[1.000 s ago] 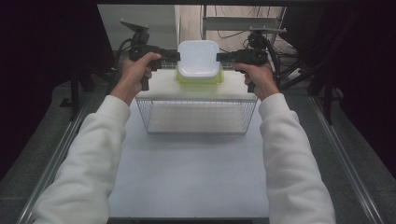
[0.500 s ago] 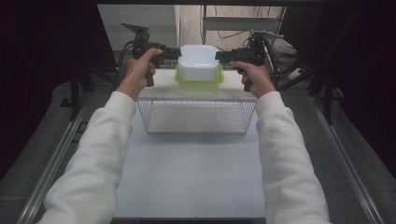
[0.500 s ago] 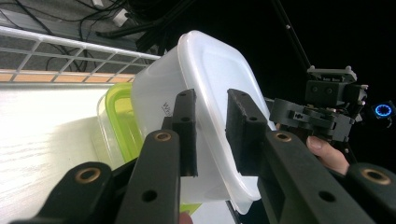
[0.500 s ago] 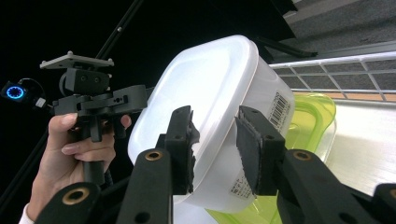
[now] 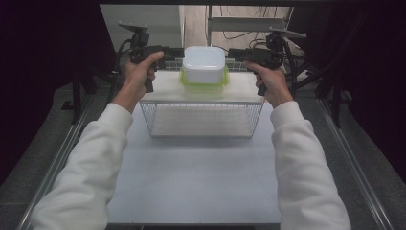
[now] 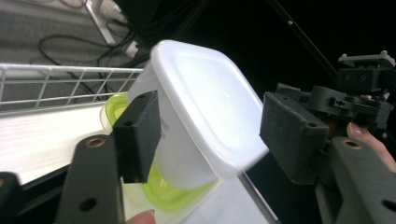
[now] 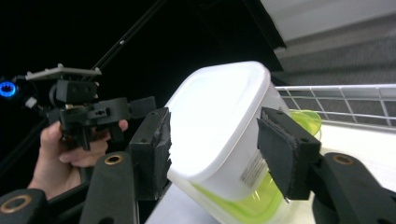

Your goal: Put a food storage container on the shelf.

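Container: one white plastic tub, upside down, its green lid underneath; stands on the white top board of the wire basket, at the middle of the board's far edge
Label: one small printed sticker on the tub's side wall, seen in both gripper views; writing too small and blurred to read; no brand legible
Count: one tub; one lid; one basket; two grippers; two hands
Left gripper: at the tub's left side in the high view; jaws have just been opening; in the left gripper view the tub sits between the two pads; one pad lies close against the side wall, contact not certain; the other pad stands clear of the tub
Right gripper: at the tub's right side; jaws have just been opening; in the right gripper view the tub is between the pads, with a gap showing on each side; wide, not gripping
Hidden: lid mostly covered by the tub, only its green rim shows; basket's inside screened by the top board; far side of the tub unseen
Cut off: both sleeves run out of the bottom edge of the high view
Table: white surface, basket set toward its far edge
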The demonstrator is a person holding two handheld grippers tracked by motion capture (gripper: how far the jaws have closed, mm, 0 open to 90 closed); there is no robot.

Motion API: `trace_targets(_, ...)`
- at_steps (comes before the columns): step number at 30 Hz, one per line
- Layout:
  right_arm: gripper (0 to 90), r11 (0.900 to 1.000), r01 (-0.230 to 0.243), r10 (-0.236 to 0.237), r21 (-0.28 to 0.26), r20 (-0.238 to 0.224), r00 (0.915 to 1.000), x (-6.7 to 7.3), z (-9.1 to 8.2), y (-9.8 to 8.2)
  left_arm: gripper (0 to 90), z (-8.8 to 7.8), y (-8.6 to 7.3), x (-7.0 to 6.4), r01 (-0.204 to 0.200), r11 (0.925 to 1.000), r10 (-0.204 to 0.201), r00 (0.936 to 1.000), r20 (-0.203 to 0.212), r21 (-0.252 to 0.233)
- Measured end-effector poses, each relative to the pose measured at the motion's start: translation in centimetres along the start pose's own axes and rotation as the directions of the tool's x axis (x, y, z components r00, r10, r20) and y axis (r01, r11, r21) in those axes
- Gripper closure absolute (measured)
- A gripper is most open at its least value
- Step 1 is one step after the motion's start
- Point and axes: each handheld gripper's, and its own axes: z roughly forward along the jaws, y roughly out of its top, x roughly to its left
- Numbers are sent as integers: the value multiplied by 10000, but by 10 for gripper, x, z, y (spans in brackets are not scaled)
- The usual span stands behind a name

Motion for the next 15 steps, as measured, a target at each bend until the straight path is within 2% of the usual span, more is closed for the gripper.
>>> trace_targets(3,399,9975,701,-701,12,176,9974,5,-9,-8,336,-13,-7,-5,-403,9991,404,9992,73,-120)
trace_targets(5,367,9896,1436,-1435,26,393,9889,9,-18,-17,318,-21,-14,-8,-657,9978,657,9978,63,-56)
trace_targets(8,344,9775,2101,-2107,173,430,9766,11,-30,-30,291,-31,-27,-11,-1108,9936,1109,9938,-8,209)
trace_targets(12,330,9633,2652,-2675,412,707,9610,9,-46,-51,271,-44,-51,-13,-1719,9837,1732,9846,-229,522)
trace_targets(15,324,9565,2869,-2902,527,723,9542,7,-56,-71,265,-53,-70,-12,-1886,9804,1899,9816,-193,573)
